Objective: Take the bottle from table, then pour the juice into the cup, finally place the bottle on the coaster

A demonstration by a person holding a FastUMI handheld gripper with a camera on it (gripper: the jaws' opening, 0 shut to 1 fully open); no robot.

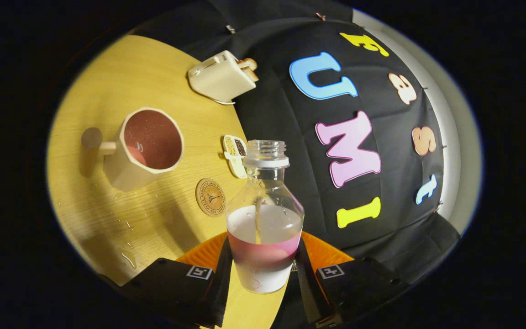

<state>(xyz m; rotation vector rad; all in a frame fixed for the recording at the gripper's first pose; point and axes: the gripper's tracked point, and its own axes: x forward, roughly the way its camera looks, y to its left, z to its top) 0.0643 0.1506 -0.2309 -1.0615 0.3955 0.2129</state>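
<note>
Warm, fairly dim light falls on the worktop (107,219); its wood glows yellow. The cup (146,148) casts a soft shadow. Small glints show on the bottle (264,219), held sharp between the fingers (263,278). Fisheye bending curves the worktop's far edge.

Toaster (221,76): cream, at the far side of the table, bread slices in its slots.
Small dish (235,155): cream, two compartments, one dark filling, one pale.
Table (121,68): light wood grain, some droplets.
</note>
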